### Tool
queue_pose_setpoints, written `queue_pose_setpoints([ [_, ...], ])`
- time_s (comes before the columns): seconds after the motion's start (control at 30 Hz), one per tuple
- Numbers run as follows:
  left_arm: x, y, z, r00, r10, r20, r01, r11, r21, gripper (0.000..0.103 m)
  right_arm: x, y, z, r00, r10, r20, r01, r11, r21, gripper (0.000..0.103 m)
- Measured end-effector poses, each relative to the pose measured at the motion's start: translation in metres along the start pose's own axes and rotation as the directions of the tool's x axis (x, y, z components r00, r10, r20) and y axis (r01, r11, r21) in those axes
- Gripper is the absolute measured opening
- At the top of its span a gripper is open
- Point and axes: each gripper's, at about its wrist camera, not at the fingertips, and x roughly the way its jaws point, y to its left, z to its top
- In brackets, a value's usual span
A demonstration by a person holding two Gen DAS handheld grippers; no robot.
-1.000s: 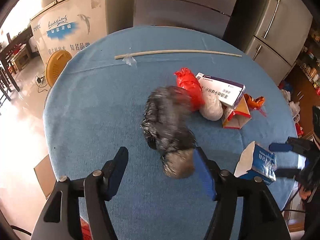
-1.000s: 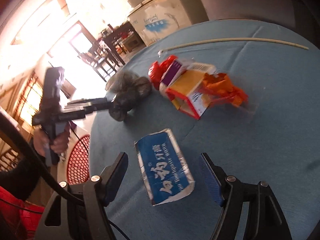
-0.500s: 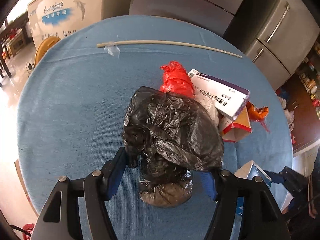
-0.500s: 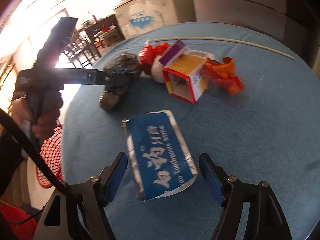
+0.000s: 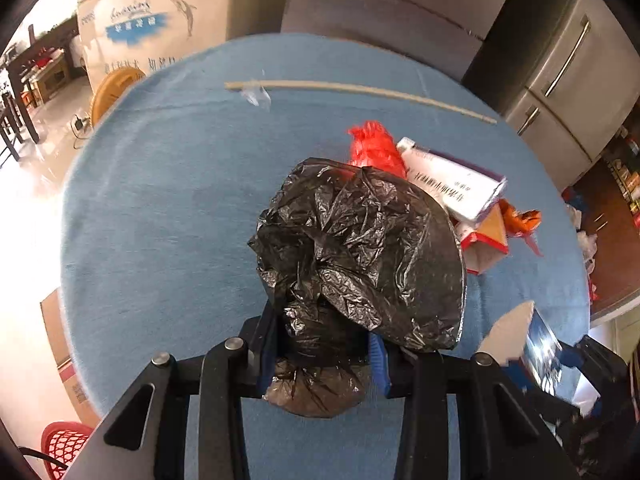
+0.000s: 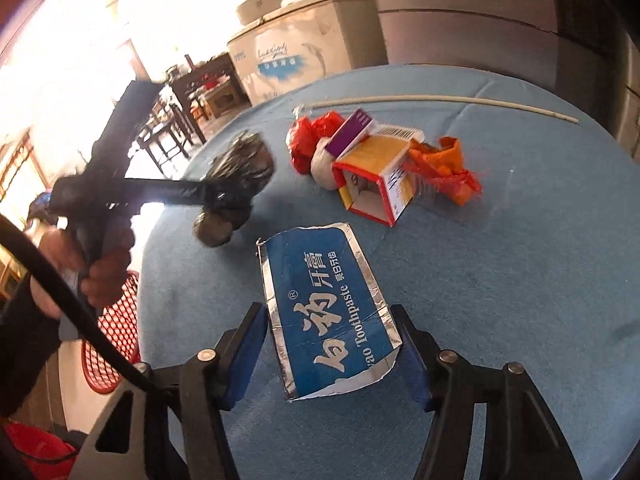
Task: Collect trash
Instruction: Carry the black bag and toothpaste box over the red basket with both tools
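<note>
Crinkled black bag clenched by left gripper – right gripper closing, unclamped

bag: glossy black | toothpaste box: blue, silver-edged | tablecloth: plain blue

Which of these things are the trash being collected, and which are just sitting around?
Trash: black bag, toothpaste box, red bag, open carton, orange wrapper.
Lying about: white freezer, red basket, grey fridge.
</note>
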Motion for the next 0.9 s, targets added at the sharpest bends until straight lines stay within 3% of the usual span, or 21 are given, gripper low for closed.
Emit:
queue_pose_setpoints([
  [0.4,-0.058,0.012,-0.023,0.989,0.119,0.088,-0.118,0.993,-0.017,0.040,-0.028,0.007,0.008,0.994,0.043,0.096,-0.051,0.995,0.082,0.065],
  [0.77,-0.081,0.028,-0.042,0.947,0.293,0.130,-0.292,0.956,-0.025,0.040,-0.029,0.034,0.037,0.984,0.091,0.151,-0.105,0.991,0.082,0.065],
  [0.9,-0.087,0.039,-0.046,0.940,0.315,0.131,-0.311,0.949,-0.054,0.040,-0.022,0.044,0.046,0.983,0.113,0.143,-0.124,0.990,0.071,0.065],
])
